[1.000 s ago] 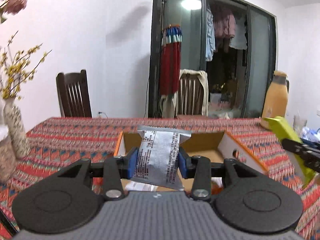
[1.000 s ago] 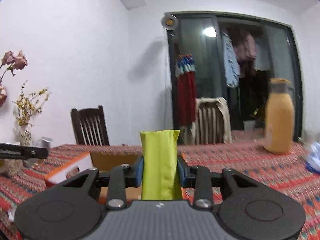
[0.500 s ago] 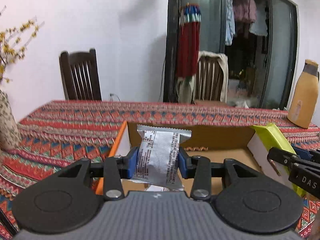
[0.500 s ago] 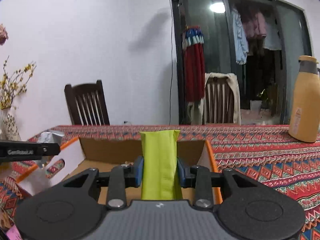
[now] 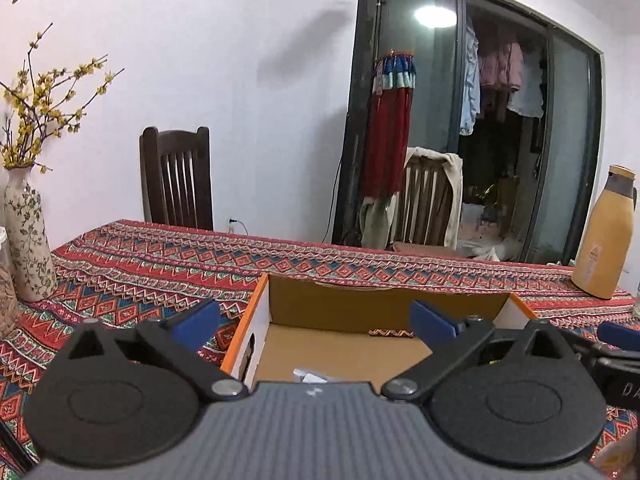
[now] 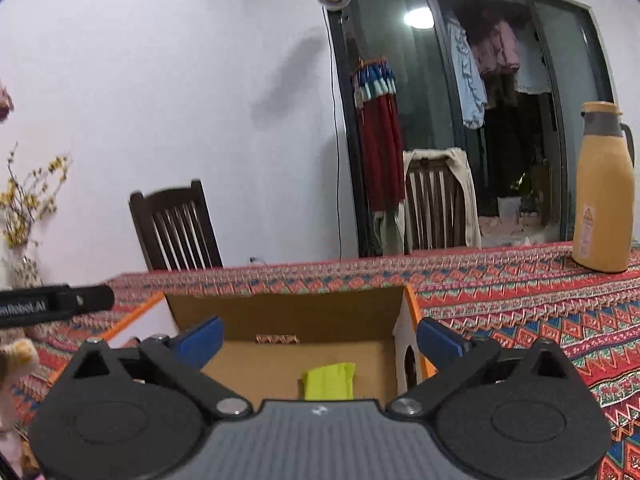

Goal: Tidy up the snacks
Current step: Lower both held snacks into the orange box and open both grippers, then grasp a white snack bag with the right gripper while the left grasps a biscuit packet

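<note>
Our left gripper (image 5: 316,322) is opening over the cardboard box (image 5: 256,320), nothing between its pads; a silver packet (image 5: 308,376) lies just below it (mostly hidden). Our right gripper (image 6: 320,338) is opening too, nearer the yellow-green snack (image 6: 328,380), flat on the box floor, long axis pointing away.

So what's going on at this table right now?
A person is sorting snacks into a cardboard box on the patterned tablecloth. Both hand-held grippers are opening over it with nothing between the fingers: the right hand-held gripper above a yellow-green packet lying inside, the left hand-held gripper above a silver wrapper barely visible there.
</note>
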Tool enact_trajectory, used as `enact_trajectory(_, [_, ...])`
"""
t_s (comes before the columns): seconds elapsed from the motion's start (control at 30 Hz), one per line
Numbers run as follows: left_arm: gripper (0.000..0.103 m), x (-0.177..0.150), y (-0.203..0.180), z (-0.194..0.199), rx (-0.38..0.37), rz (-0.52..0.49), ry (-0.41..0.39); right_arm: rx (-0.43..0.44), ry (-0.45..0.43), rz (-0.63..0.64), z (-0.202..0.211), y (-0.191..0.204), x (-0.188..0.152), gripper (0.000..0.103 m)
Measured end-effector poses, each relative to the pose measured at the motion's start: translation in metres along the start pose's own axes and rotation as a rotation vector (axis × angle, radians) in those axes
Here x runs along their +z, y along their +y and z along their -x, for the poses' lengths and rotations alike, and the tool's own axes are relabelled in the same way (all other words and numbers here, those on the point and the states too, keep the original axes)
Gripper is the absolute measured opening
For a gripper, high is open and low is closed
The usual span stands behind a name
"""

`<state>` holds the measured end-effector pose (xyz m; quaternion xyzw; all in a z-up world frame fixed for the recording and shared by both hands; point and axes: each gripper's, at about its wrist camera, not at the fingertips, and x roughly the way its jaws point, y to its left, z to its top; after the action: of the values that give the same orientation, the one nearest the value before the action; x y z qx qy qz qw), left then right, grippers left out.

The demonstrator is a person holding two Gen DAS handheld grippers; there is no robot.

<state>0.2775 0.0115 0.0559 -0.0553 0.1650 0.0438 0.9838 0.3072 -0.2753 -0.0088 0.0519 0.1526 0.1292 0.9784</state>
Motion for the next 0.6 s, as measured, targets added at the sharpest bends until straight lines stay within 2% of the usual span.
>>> enact_trajectory(0.33, [0.103, 0.006, -0.004, 0.019, -0.01, 0.019, -0.056, 0.014, -0.054, -0.002, 0.016, 0.0, 0.01, 0.103])
enact_trajectory(0.6, [0.103, 0.019, -0.007, 0.05, -0.014, 0.011, -0.081, -0.026, -0.076, 0.021, 0.042, 0.003, 0.028, 0.103])
